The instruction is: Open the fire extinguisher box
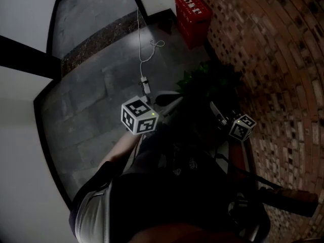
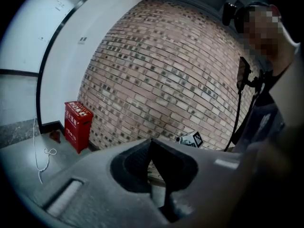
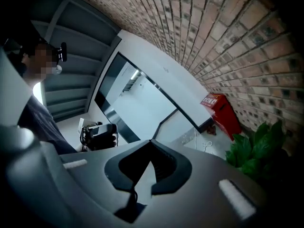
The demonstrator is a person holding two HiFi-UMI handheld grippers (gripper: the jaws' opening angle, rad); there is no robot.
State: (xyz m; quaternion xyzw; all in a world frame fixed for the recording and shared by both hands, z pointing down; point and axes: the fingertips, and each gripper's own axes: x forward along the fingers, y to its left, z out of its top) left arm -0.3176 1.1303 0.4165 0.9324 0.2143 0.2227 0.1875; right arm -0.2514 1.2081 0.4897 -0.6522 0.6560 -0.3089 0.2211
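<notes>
The red fire extinguisher box [image 1: 192, 13] stands on the floor against the brick wall, far ahead of both grippers. It also shows in the left gripper view [image 2: 76, 125] and in the right gripper view [image 3: 221, 112], with its door closed. My left gripper [image 1: 164, 101] hangs in front of the person's body, its jaws together and nothing between them [image 2: 152, 144]. My right gripper [image 1: 218, 114] is held near the brick wall, also shut and empty [image 3: 151, 144]. Neither gripper touches the box.
A green potted plant [image 1: 202, 82] stands between me and the box, close to the curved brick wall [image 1: 273, 59]. A white cord [image 1: 144, 49] trails across the grey tiled floor. White walls with a dark skirting run along the left.
</notes>
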